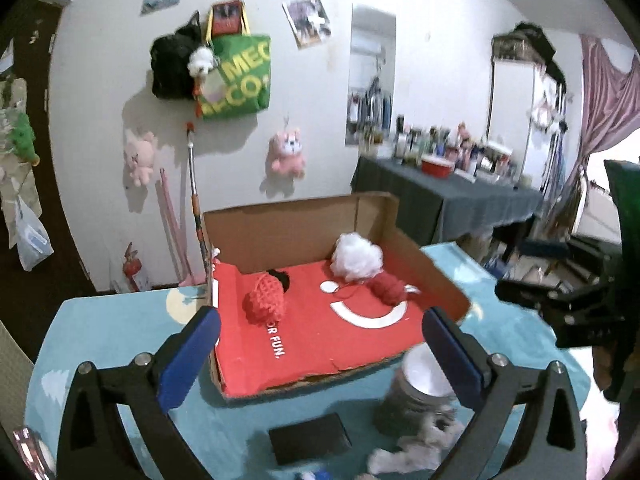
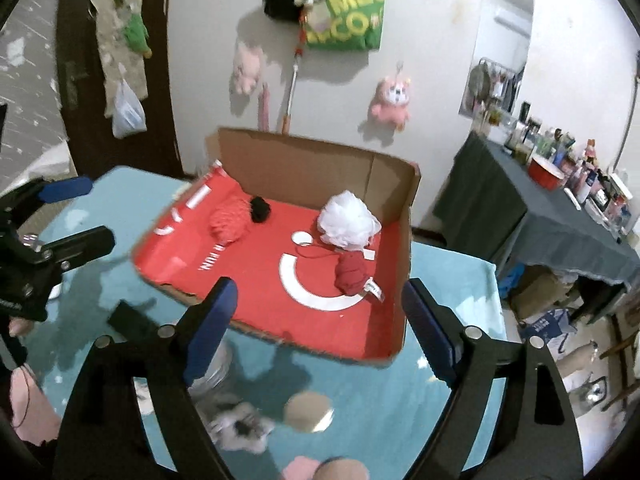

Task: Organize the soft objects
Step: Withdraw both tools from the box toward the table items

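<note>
Both the left gripper (image 1: pixel 320 344) and right gripper (image 2: pixel 316 322) stand wide and empty above the teal tablecloth (image 1: pixel 112 332). The cardboard box (image 1: pixel 304 232), red-lined with a torn front edge, fills mid-frame and could slide if nudged. Inside lie a white fluffy puff (image 1: pixel 356 258), a knitted red ball (image 1: pixel 266 300) and red yarn (image 1: pixel 388 290), whose loose strand may snag. The blurred grey fuzzy toy (image 2: pixel 240 426), lower frame, probably waits.
</note>
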Motion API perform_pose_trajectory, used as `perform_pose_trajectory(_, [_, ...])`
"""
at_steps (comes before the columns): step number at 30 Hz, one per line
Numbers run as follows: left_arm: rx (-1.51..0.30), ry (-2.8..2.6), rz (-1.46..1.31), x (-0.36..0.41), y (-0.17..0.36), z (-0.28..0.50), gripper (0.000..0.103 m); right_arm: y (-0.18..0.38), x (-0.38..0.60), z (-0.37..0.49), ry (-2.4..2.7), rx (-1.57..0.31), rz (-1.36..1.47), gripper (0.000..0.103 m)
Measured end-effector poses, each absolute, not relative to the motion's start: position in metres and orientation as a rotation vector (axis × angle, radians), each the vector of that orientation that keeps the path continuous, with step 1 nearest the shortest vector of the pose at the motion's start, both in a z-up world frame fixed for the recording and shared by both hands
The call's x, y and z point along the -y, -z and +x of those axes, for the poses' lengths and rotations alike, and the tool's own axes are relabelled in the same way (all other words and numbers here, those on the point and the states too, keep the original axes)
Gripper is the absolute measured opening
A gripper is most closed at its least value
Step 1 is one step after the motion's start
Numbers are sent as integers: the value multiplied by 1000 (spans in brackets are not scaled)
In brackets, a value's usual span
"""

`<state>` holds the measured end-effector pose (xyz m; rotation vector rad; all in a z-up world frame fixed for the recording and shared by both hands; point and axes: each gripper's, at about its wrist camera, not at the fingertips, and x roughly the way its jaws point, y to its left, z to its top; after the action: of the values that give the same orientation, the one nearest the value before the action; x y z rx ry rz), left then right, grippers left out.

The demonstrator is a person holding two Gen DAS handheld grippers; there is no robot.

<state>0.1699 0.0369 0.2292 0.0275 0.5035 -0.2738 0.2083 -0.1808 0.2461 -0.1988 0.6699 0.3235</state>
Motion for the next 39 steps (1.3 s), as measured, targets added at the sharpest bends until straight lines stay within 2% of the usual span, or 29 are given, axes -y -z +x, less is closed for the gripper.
perform_pose_trajectory(6, [-407,262,4,-34,-227,123,103,-260,186,136,-351,-552,-173,92])
perform_pose_trajectory(9, [-377,266,-18,-33,-223,101,103,-260,190,106,-317,-489,-149,92])
perform_pose_trajectory(20, [-296,230,-43,-28,-200,39,103,-231,190,34,-240,-348,-125,96])
perform_pose_trajectory(28, [-310,223,-51,-18,-171,26,103,-205,200,8,-181,-299,-76,99])
perform_pose_trajectory(39, [-373,191,-71,-9,-126,28,103,-163,204,4,-148,-338,-68,99])
